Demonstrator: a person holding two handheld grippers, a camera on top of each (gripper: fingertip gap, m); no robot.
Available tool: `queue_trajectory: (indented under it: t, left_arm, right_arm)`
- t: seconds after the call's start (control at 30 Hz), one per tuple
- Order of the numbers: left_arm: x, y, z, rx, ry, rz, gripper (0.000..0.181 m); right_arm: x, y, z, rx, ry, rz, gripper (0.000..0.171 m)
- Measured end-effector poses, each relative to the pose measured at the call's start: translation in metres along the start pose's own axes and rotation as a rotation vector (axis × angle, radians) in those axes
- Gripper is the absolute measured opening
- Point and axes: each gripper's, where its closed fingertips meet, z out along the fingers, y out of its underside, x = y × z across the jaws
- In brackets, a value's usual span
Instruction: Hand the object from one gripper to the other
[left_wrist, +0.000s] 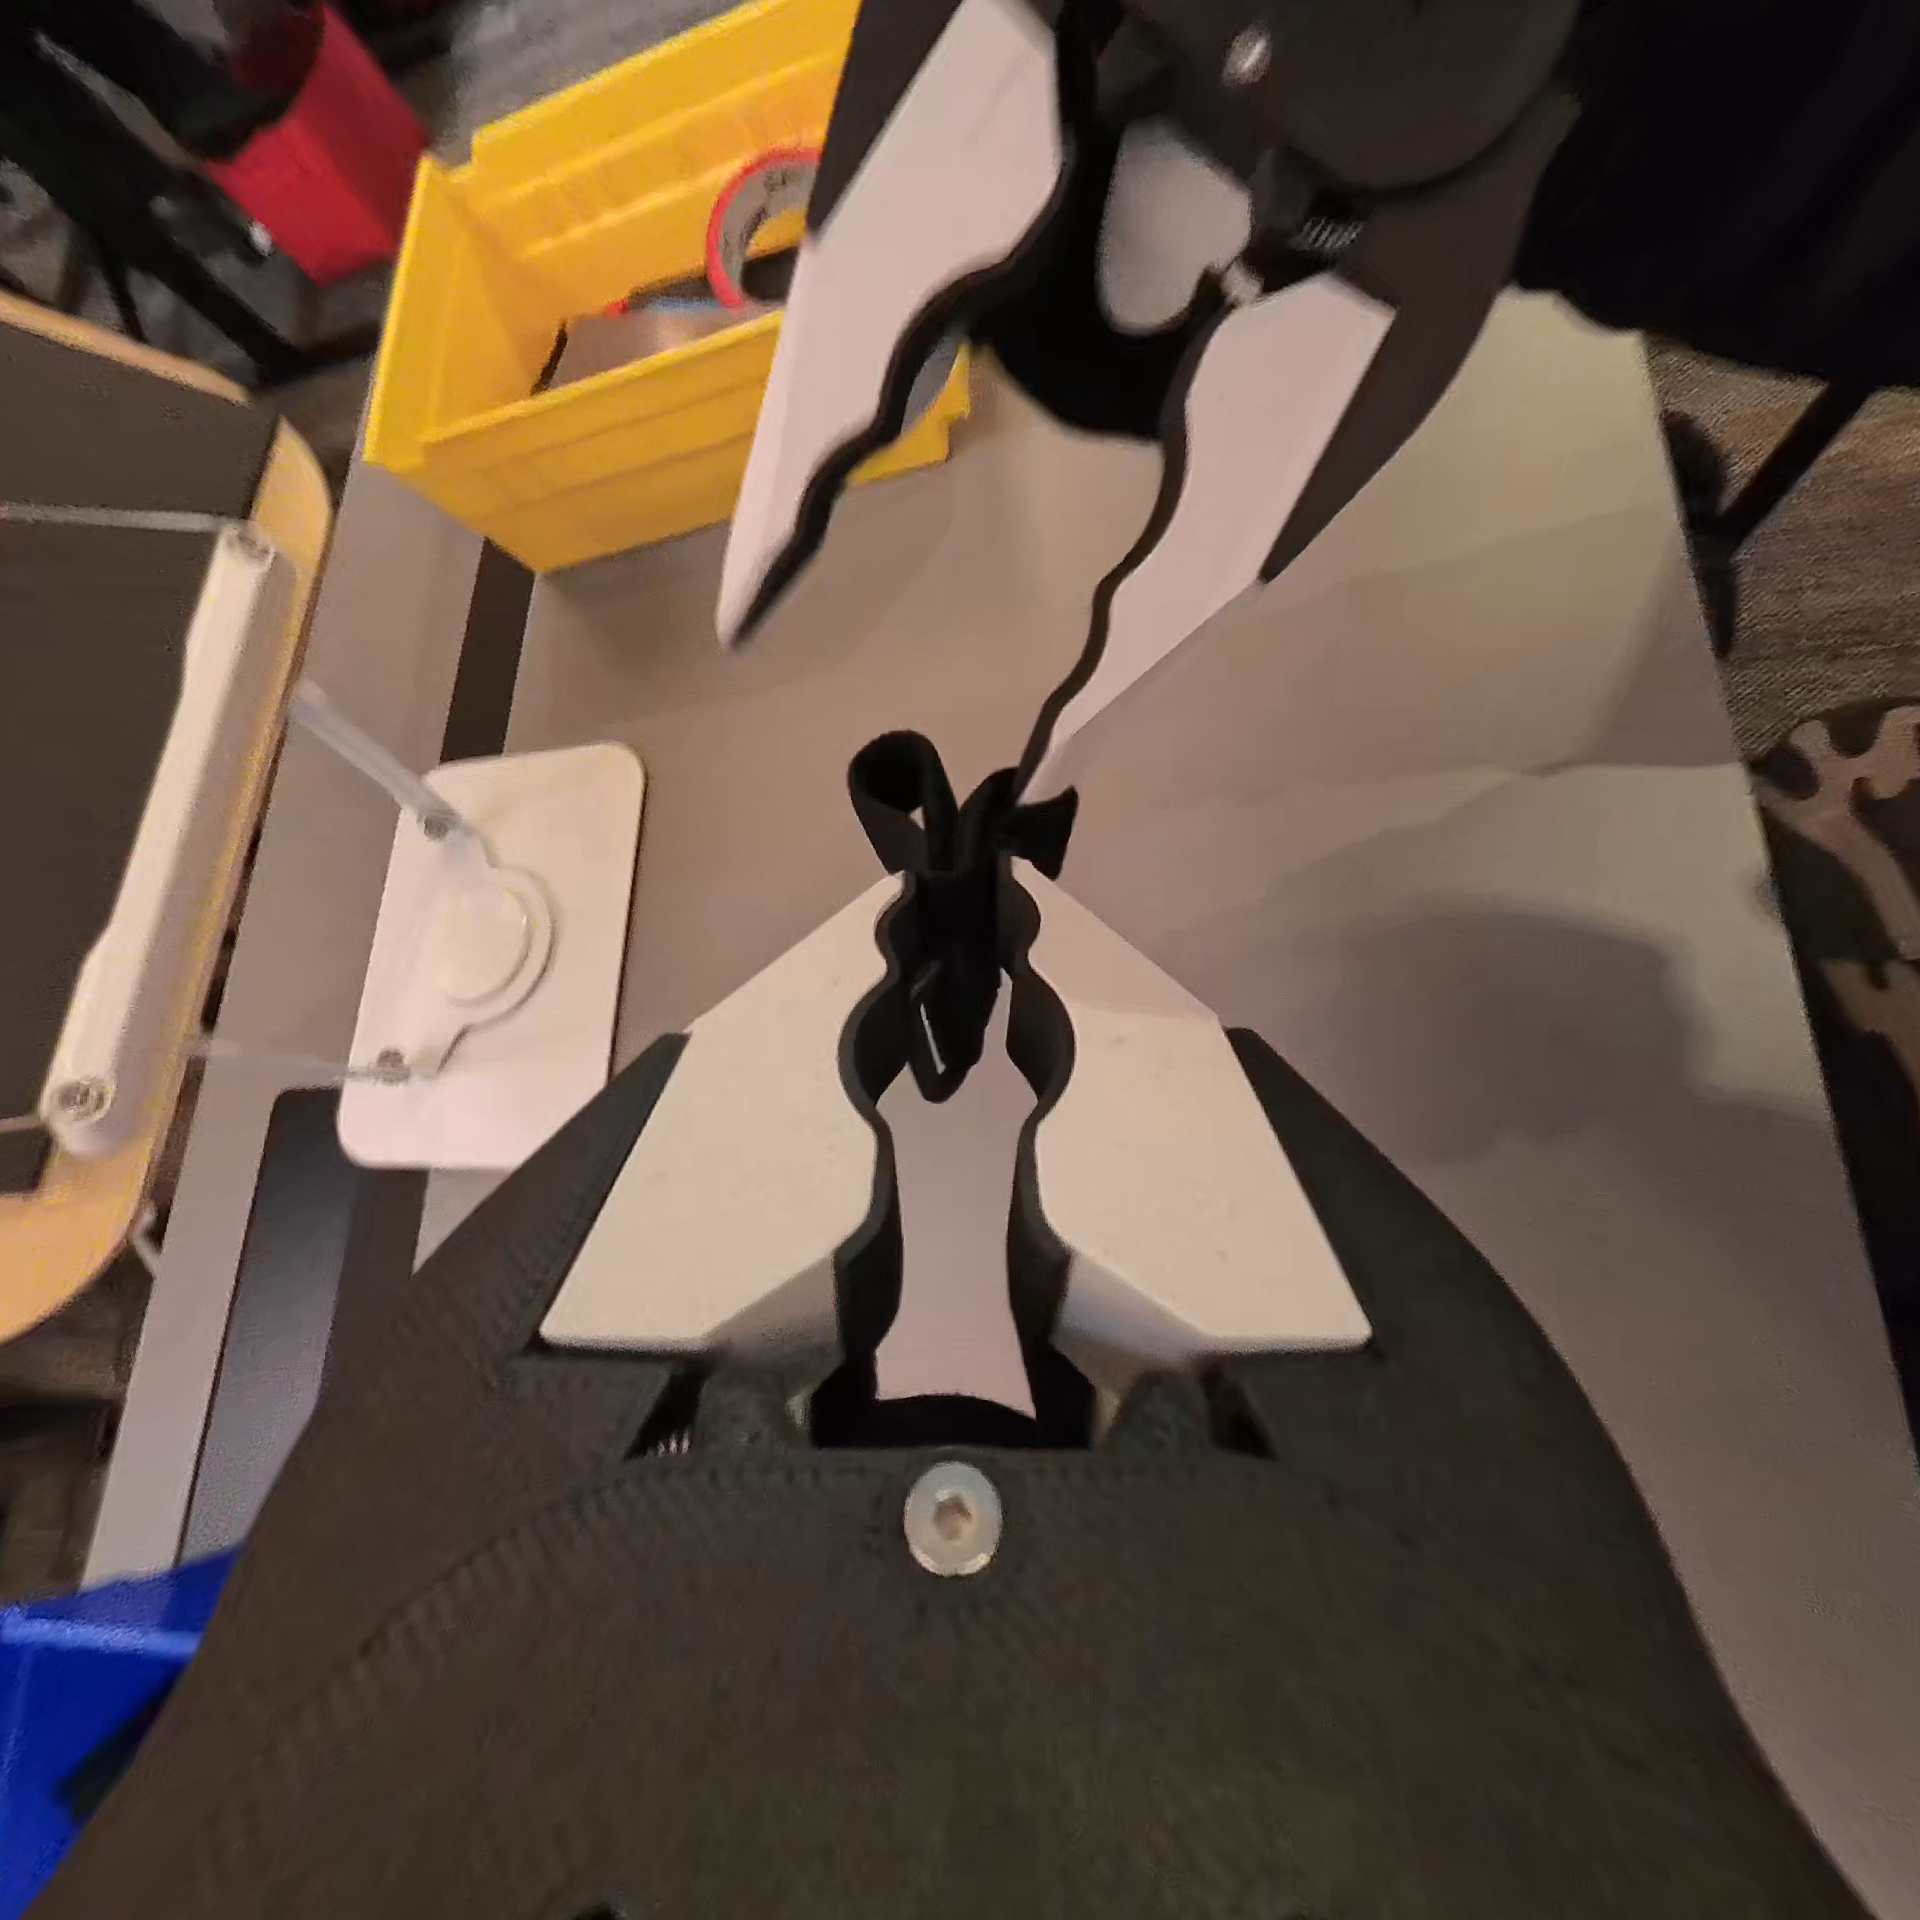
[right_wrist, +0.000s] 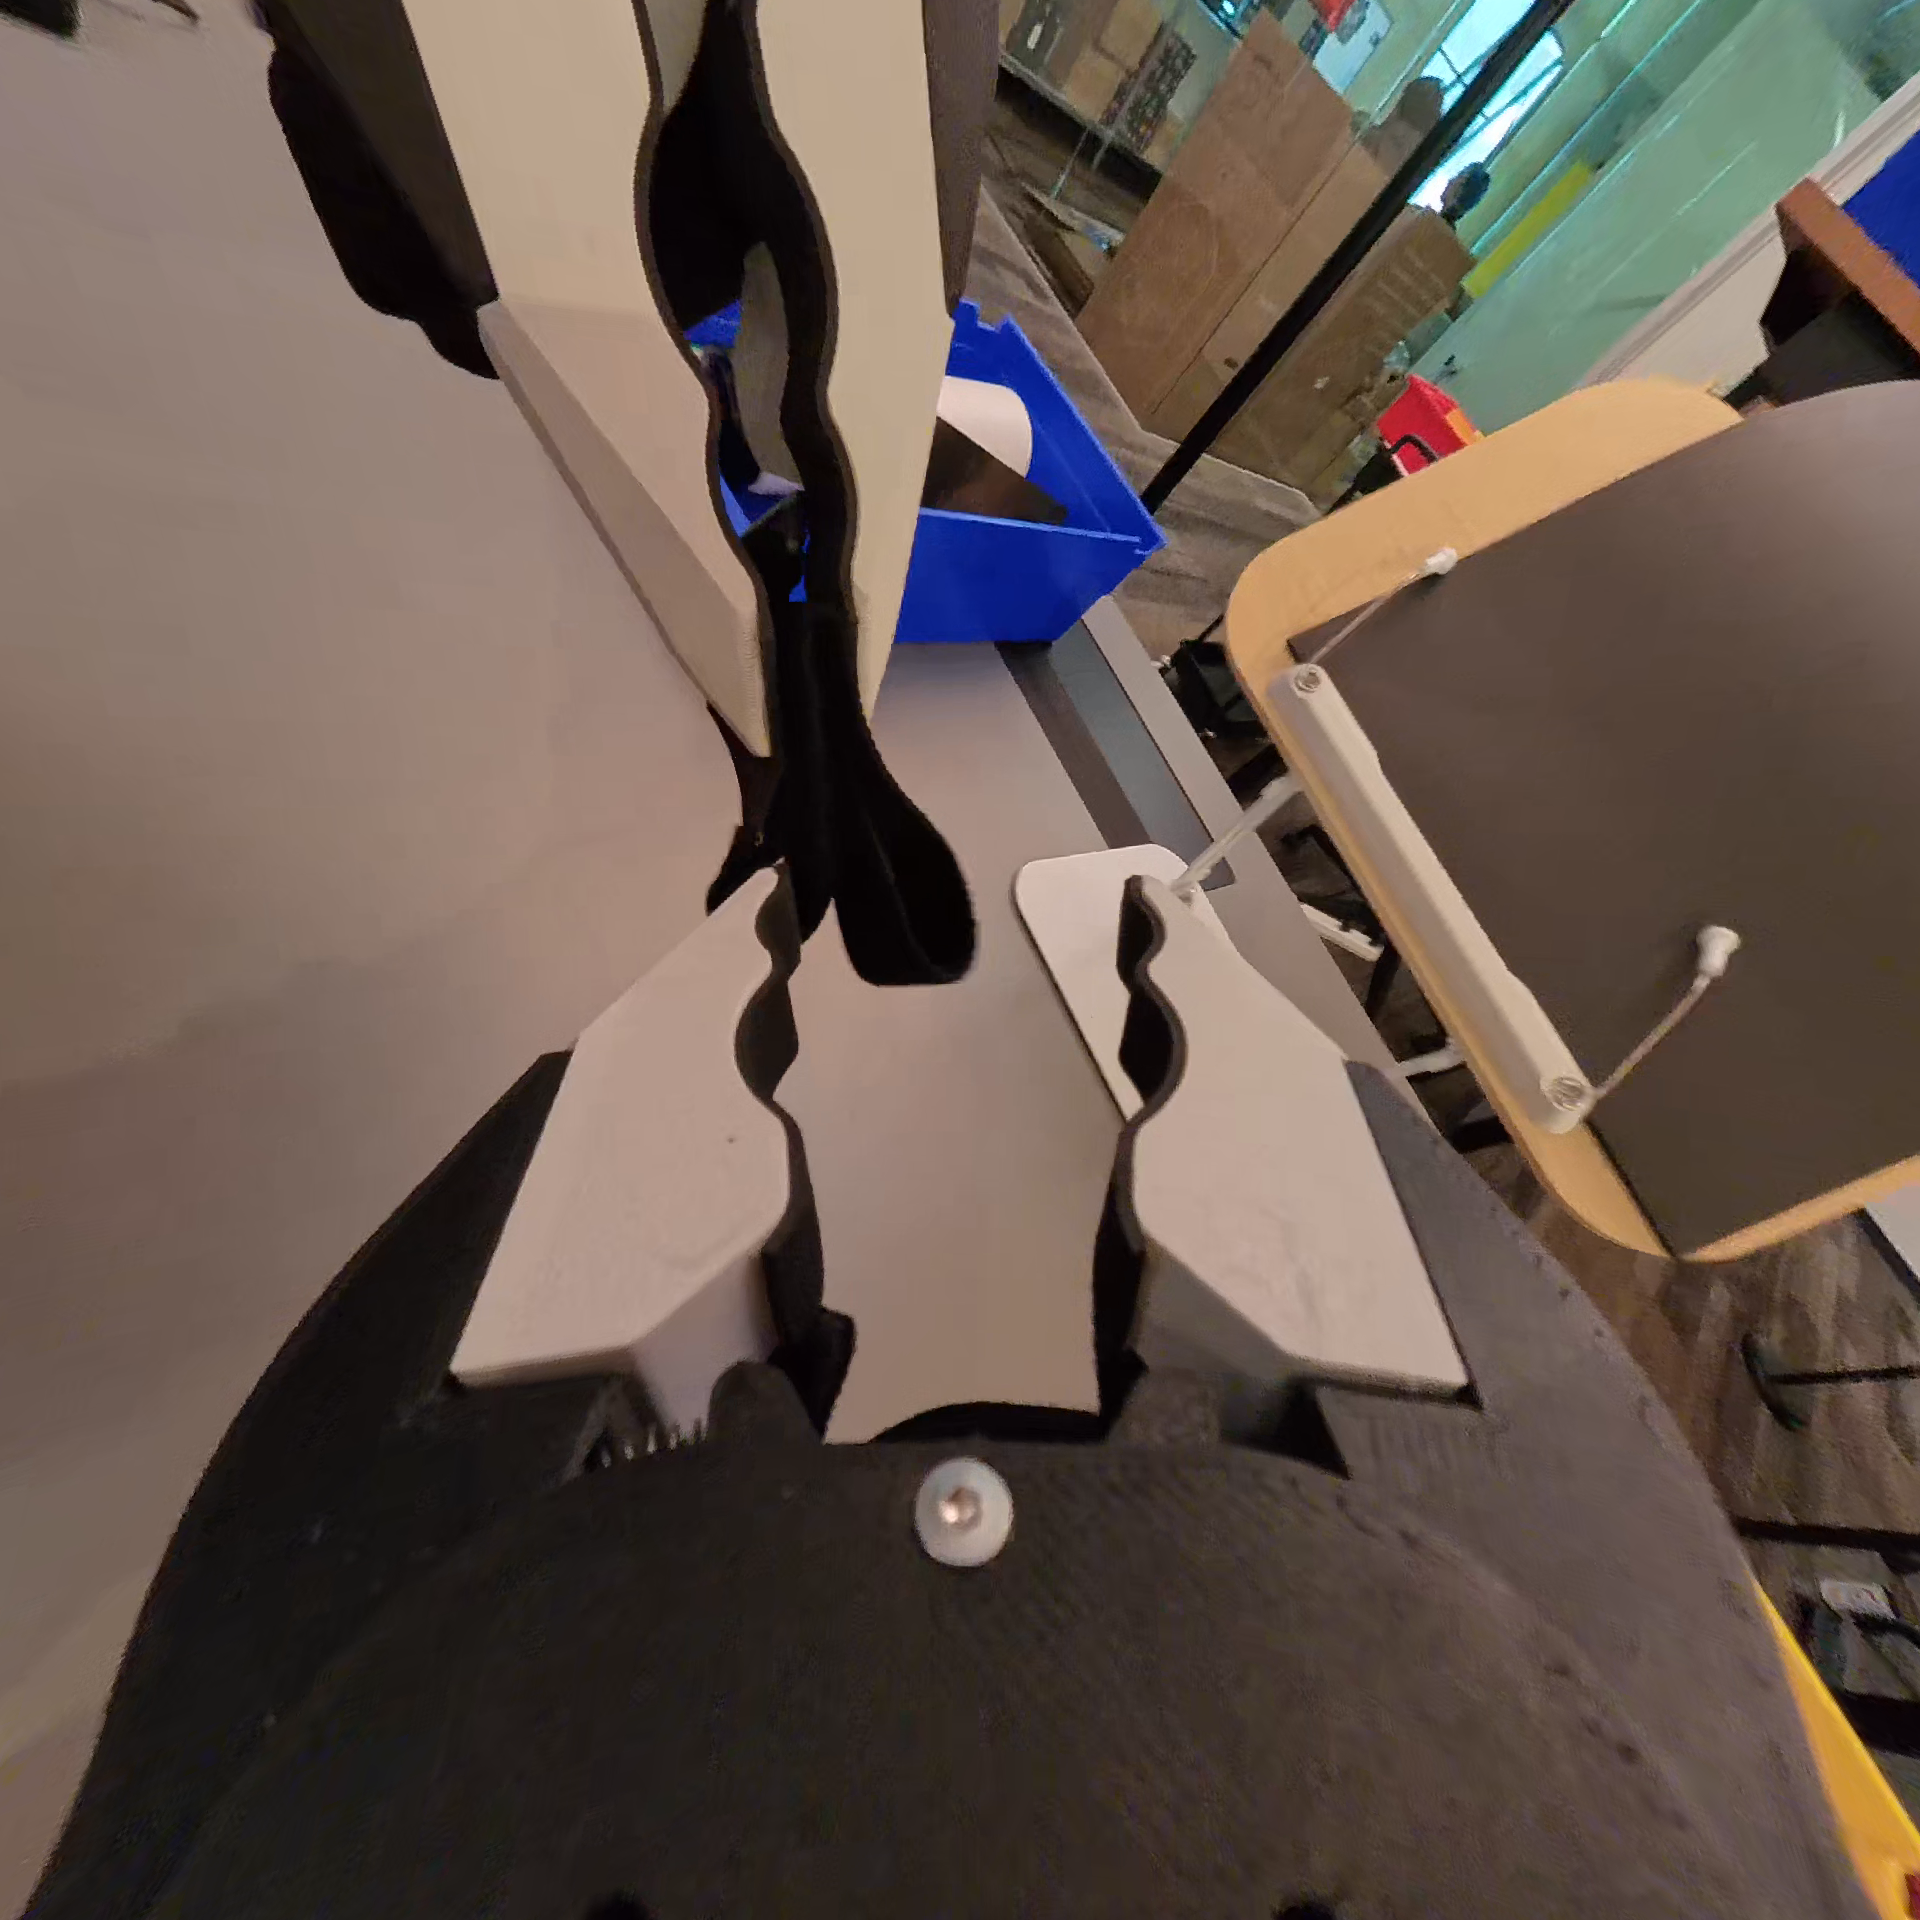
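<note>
One gripper, the left gripper (left_wrist: 961, 914), pinches the floppy black looped strap (left_wrist: 940, 831) up over the table, so next the wide-open right gripper (right_wrist: 951, 894) should close on it.

Strap (left_wrist: 951, 914) in left claw (left_wrist: 961, 904), right claw (left_wrist: 883, 665) beyond.

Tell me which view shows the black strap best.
The left wrist view: the black strap stands clear against the pale table, loop and knot showing, pinched between the shut left gripper. The right wrist view shows only a dark loop hanging by the open right gripper.
</note>
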Motion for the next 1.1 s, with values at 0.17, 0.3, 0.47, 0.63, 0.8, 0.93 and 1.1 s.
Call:
queue_trajectory:
  t: [0.17,0.3,0.47,0.63,0.8,0.93,1.1]
  left_arm:
    - [-0.019,0.016,-0.007,-0.028,-0.043,-0.094,0.011]
    - [-0.035,0.016,-0.003,0.051,-0.034,-0.350,0.011]
    - [-0.038,0.009,0.001,0.177,0.024,-0.602,0.011]
    - [-0.029,0.000,0.004,0.238,0.056,-0.660,0.011]
    - [-0.019,0.001,0.013,0.191,0.047,-0.608,0.012]
    - [-0.016,-0.001,0.015,0.187,0.055,-0.598,0.012]
    - [-0.015,-0.004,0.013,0.206,0.047,-0.560,0.018]
  right_arm:
    - [0.025,0.008,-0.002,-0.062,0.135,0.013,0.076]
    - [0.018,-0.012,0.002,0.016,0.162,-0.076,0.077]
    - [0.003,-0.016,0.026,-0.026,0.213,-0.213,0.075]
    - [0.001,-0.010,0.039,-0.063,0.296,-0.282,0.054]
    - [-0.002,0.000,0.045,-0.102,0.292,-0.292,0.027]
    - [-0.002,0.003,0.045,-0.101,0.289,-0.293,0.022]
    - [-0.002,0.003,0.045,-0.085,0.276,-0.240,0.020]
